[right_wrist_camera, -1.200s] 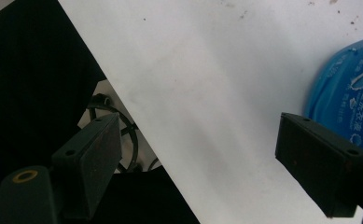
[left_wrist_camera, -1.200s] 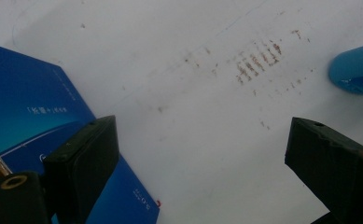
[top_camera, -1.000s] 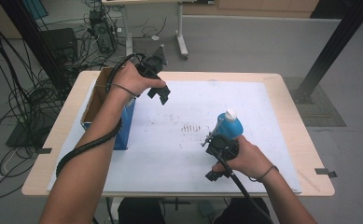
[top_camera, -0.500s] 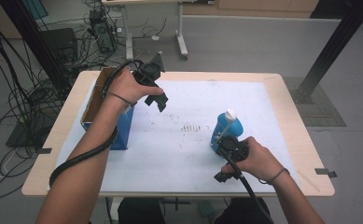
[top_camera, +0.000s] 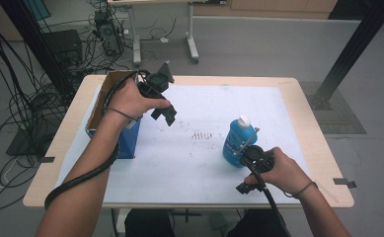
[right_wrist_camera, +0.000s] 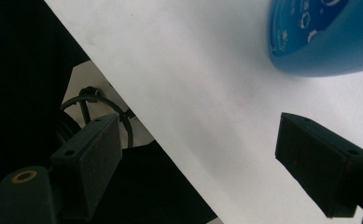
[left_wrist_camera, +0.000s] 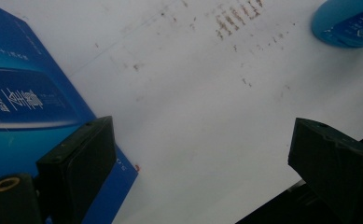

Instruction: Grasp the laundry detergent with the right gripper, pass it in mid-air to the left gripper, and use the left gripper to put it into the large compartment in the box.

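Observation:
A blue bottle [top_camera: 238, 143] with a white cap stands upright on the white paper [top_camera: 194, 163], right of the middle. Just in front of it my right gripper [top_camera: 245, 186] is open and empty, clear of the bottle, over the near table edge. Its own view has the bottle's base [right_wrist_camera: 319, 37] at the top right and the jaws wide apart [right_wrist_camera: 198, 163]. My left gripper [top_camera: 167, 116] hangs open above the paper beside a blue box [top_camera: 128, 140]. In the left gripper view the box [left_wrist_camera: 20, 93] lies left and the bottle [left_wrist_camera: 347, 21] far right, with nothing in the left gripper [left_wrist_camera: 198, 163].
The blue box is open at the top, showing its brown cardboard inside [top_camera: 103, 101], near the table's left edge. Brown smudges [top_camera: 202, 134] mark the paper's middle. Cables, a black post [top_camera: 347, 54] and another table's legs stand on the floor beyond the wooden table [top_camera: 323, 163].
My right gripper has drawn back from the bottle toward the near edge, leaving the bottle standing. My left gripper has shifted from over the box toward the middle of the paper.

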`<state>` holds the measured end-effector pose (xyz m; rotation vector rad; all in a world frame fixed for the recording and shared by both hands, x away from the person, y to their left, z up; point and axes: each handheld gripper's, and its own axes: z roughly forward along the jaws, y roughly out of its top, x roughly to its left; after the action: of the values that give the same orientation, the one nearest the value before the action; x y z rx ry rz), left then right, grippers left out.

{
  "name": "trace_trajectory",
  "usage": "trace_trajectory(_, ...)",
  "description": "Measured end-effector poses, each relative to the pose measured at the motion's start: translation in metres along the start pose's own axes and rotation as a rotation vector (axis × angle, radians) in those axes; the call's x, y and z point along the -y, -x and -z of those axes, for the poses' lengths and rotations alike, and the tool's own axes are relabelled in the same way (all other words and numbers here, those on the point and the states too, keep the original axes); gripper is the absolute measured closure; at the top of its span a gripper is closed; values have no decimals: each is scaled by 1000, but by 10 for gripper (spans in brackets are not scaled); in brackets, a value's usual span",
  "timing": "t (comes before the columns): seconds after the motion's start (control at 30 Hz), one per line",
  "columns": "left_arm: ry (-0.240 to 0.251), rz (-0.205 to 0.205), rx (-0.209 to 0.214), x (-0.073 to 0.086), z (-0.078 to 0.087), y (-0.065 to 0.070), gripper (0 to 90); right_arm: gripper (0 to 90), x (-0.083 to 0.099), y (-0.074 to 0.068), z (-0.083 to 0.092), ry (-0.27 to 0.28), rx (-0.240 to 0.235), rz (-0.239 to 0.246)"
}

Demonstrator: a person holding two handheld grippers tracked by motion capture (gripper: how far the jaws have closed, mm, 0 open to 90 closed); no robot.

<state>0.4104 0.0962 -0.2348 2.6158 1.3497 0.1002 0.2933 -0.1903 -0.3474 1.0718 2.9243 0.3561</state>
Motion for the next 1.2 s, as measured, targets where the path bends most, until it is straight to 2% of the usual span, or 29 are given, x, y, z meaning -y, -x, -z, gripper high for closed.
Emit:
trace_trajectory(0.1, 1, 4, 4, 4, 0, 1, 81, 145, 2, 2, 0, 1, 4, -6)
trace_trajectory(0.17, 9, 5, 33, 7, 0, 1, 81, 144, 4, 4, 0, 6, 3, -13)
trace_trajectory(0.27, 16, 2, 43, 13, 0, 2, 81, 144, 7, 7, 1, 7, 7, -21)
trace_trajectory(0.63, 32, 2, 42, 27, -3, 6, 82, 139, 15, 16, -1, 13, 23, -50)
trace_trajectory(1.03, 44, -6, 19, 41, -9, 16, 84, 135, 23, 28, -4, 10, 39, -83)
trace_trajectory(1.2, 52, -16, 35, 43, -10, 21, 83, 133, 27, 34, -4, 13, 43, -97)
